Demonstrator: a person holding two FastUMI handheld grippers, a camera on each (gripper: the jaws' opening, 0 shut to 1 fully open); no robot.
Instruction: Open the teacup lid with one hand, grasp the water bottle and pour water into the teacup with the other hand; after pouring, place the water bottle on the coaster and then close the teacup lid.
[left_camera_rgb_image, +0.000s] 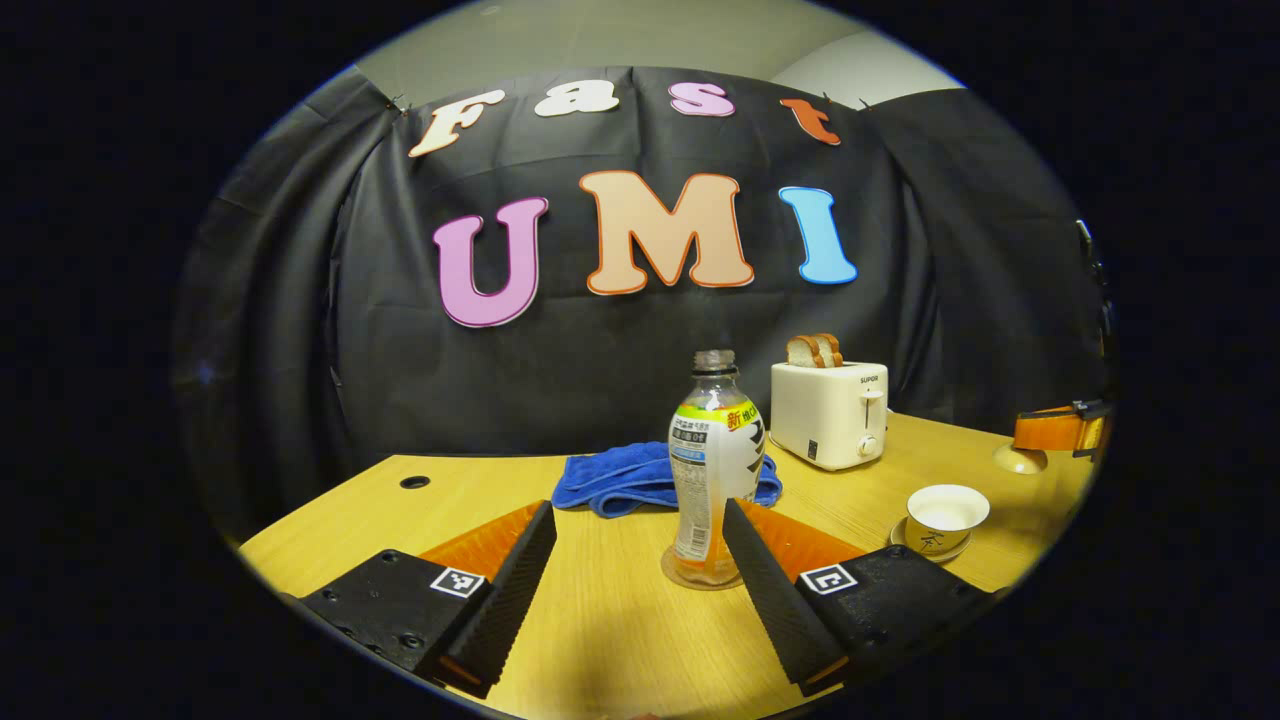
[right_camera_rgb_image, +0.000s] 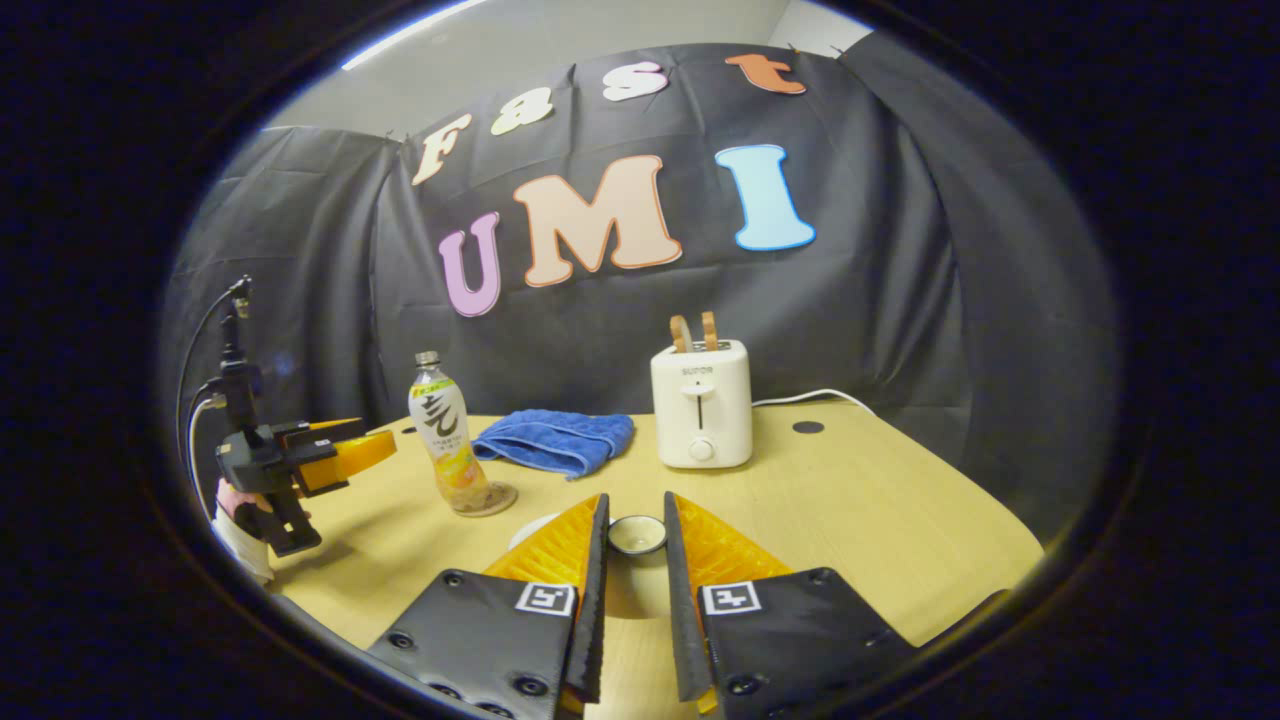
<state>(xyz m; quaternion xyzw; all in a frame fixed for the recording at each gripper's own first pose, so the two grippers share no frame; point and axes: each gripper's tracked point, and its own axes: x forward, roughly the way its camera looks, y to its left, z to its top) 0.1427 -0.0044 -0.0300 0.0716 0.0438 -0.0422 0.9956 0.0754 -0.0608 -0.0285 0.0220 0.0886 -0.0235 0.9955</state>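
Observation:
A capless water bottle (left_camera_rgb_image: 714, 465) with a little orange liquid stands upright on a round coaster (left_camera_rgb_image: 700, 580). My left gripper (left_camera_rgb_image: 640, 515) is open, its fingers wide apart just short of the bottle, which stands nearer the right finger. The white teacup (left_camera_rgb_image: 945, 515) sits uncovered on its saucer to the right. Beyond it my right gripper (left_camera_rgb_image: 1060, 430) holds the pale teacup lid (left_camera_rgb_image: 1018, 460) above the table. In the right gripper view my right gripper (right_camera_rgb_image: 636, 502) is shut on the lid's knob (right_camera_rgb_image: 637, 535). The bottle (right_camera_rgb_image: 443, 430), its coaster (right_camera_rgb_image: 490, 500) and the left gripper (right_camera_rgb_image: 355, 448) stand to the left.
A folded blue towel (left_camera_rgb_image: 640, 480) lies behind the bottle. A white toaster (left_camera_rgb_image: 828, 412) with bread slices stands at the back, its cord trailing right. The table (left_camera_rgb_image: 620, 620) has a round cable hole (left_camera_rgb_image: 414, 482) at the back left. A hand (right_camera_rgb_image: 240, 540) holds the left gripper.

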